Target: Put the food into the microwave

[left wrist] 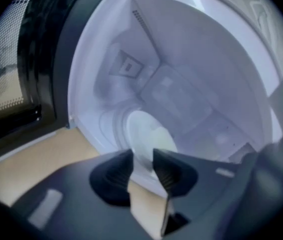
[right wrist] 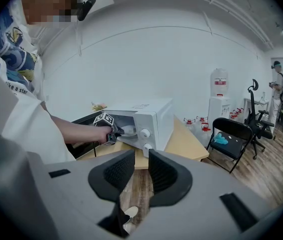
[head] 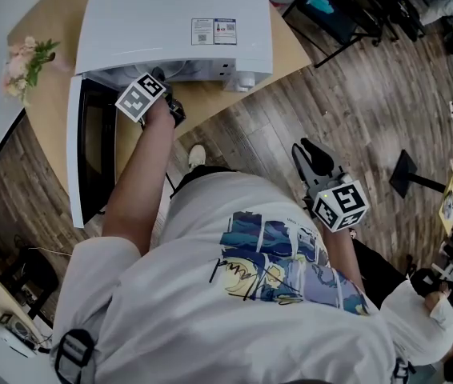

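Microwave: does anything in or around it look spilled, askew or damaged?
Nothing stands out. The white box-shaped microwave stands on the light wooden table, its black-windowed door open, and a pale round dish lies flat inside.

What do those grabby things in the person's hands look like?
The left gripper and right gripper are grey, each with two ribbed black pads and a white cube printed with black square markers. The person wears a white short-sleeved T-shirt with a blue picture.

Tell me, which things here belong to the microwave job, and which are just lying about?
Job: microwave, its open door, pale plate inside, left claw at the opening.
Lying about: flowers, folding chair, water dispenser, idle right claw.
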Demonstrator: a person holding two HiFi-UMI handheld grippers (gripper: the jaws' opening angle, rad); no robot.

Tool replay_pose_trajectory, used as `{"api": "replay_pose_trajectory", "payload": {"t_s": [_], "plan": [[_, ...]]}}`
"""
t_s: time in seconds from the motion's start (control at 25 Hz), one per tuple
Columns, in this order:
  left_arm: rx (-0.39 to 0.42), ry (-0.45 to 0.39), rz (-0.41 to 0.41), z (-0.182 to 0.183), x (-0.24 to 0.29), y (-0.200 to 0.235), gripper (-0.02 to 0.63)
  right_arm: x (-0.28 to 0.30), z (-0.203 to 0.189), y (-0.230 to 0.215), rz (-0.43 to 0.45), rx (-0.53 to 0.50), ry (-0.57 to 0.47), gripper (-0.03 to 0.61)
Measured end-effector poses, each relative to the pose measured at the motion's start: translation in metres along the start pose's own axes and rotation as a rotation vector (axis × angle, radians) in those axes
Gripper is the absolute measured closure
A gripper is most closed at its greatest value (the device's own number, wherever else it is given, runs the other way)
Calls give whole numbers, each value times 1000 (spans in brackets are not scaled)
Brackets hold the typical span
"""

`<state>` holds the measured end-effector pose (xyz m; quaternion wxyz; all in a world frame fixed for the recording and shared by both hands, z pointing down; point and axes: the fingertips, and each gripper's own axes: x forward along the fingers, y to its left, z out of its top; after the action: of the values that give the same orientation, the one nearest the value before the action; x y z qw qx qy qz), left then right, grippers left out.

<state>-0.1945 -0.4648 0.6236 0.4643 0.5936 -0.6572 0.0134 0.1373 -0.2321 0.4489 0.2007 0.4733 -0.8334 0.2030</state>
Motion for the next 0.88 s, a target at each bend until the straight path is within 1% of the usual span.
{"api": "replay_pose_trajectory", "payload": {"t_s": [0.12,0.2,0.28,0.32,0.36,0.6,0.88], "plan": [[87,-1,40,2,0,1,468,-2,-2,-2,-1,1,0,500],[123,-4,58,2,0,2,454,-5,-3,-4,-3,2,-1,500],[141,-1,76,1,-1,3,420,-8,-4,-6,-3,3,-3,500],[143,1,83,0,-2,4,393,-9,-4,-6,-2,4,-4,500],[141,3,88,0,-2,5,388,-10,-4,-6,-1,4,-4,500],[141,-14,88,-2,-12,8,388,-14,-7,-10,11,3,-9,500],[145,-39,78,-3,-32,7,388,-18,-10,-10,48,-11,-26,503]]}}
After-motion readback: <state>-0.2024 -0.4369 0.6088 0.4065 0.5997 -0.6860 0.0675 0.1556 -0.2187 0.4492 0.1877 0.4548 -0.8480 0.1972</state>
